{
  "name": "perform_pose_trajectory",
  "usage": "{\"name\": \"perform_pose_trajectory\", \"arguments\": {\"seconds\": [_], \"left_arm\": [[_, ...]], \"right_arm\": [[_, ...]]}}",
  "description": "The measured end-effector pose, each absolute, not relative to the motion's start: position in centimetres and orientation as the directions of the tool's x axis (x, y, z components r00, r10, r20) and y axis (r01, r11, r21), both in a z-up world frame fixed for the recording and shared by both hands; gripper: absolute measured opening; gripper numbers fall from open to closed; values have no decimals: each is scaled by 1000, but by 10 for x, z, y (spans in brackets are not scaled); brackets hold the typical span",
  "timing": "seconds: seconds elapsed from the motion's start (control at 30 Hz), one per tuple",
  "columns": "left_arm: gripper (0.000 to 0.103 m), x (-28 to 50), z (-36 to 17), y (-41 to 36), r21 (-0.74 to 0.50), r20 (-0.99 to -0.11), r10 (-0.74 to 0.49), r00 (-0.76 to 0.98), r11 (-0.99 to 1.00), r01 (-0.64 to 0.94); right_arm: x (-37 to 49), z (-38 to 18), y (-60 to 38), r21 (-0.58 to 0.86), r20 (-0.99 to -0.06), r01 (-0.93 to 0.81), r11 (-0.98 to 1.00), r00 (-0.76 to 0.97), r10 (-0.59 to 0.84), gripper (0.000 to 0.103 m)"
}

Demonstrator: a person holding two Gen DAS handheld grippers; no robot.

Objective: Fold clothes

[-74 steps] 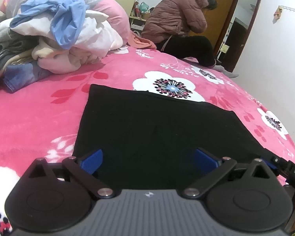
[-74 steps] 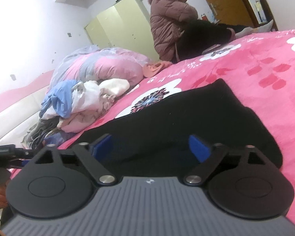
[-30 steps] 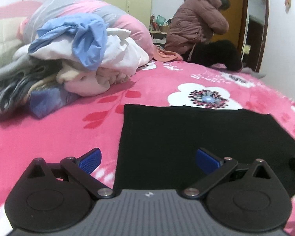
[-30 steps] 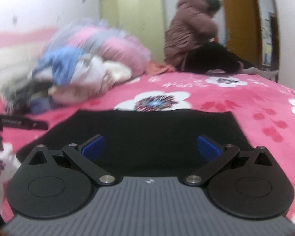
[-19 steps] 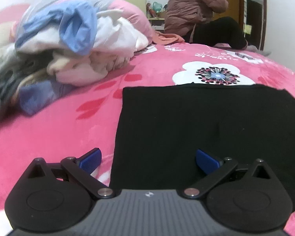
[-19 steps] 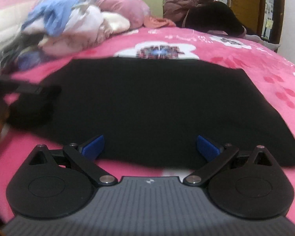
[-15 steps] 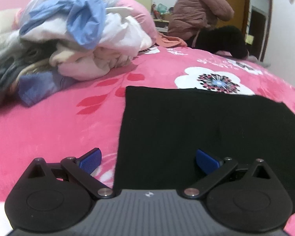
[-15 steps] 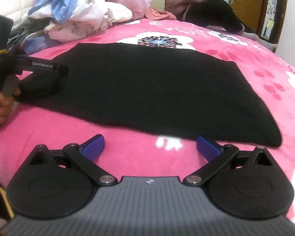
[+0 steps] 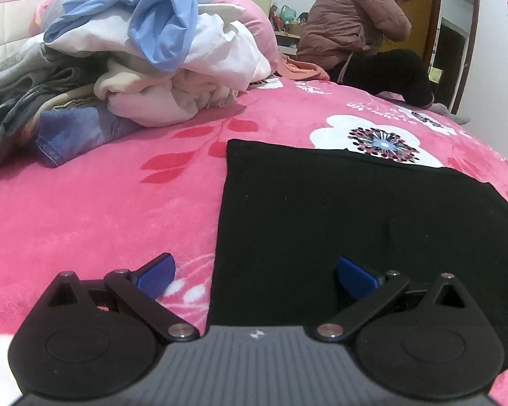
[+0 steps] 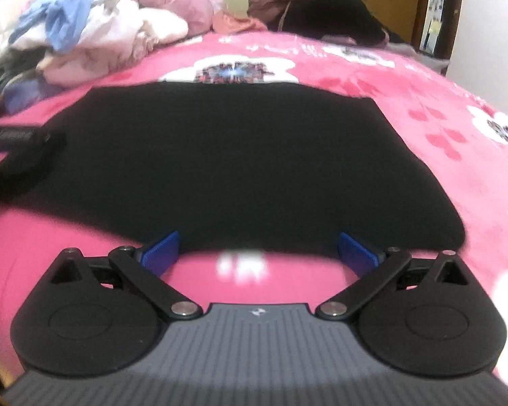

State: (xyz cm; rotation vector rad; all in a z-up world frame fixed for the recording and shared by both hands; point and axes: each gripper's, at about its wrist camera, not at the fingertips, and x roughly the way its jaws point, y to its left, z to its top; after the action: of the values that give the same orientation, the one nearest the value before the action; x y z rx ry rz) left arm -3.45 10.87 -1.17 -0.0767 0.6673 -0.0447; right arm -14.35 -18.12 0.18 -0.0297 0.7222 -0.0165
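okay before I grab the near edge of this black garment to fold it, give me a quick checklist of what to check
1. Left gripper jaws open: ok.
2. Right gripper jaws open: ok.
3. Black garment lying flat on the pink blanket: ok.
4. Left gripper lined up on the garment's left near edge: ok, the edge runs between the jaws.
5. Right gripper past the near hem: not ok, the hem lies just ahead of the jaws.
6. Clothes pile apart from the garment: ok.
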Motion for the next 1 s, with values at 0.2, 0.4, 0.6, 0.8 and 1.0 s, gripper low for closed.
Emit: {"name": "perform_pose_trajectory", "arguments": {"seconds": [0.2, 0.4, 0.6, 0.8, 1.0], "left_arm": [[103, -34, -13, 107, -80, -620, -60, 782, 997, 14], [103, -34, -14, 110, -98, -620, -72, 782, 995, 14], [103, -34, -15, 107, -73, -623, -53, 780, 997, 10], [103, -34, -15, 106, -76, -624, -51, 779, 997, 5], [103, -34, -15, 108, -82, -622, -56, 781, 997, 7]], "right_arm": [[-95, 22, -191, -13, -576, -8, 1000, 818, -1, 101], [-112, -13, -226, 32, -602, -11, 999, 798, 28, 101], [-169, 11, -238, -42, -594, -32, 999, 804, 1, 101], [-97, 22, -261, -7, -548, -14, 1000, 837, 8, 101], [-132, -9, -292, 46, -615, 62, 997, 788, -21, 99]]}}
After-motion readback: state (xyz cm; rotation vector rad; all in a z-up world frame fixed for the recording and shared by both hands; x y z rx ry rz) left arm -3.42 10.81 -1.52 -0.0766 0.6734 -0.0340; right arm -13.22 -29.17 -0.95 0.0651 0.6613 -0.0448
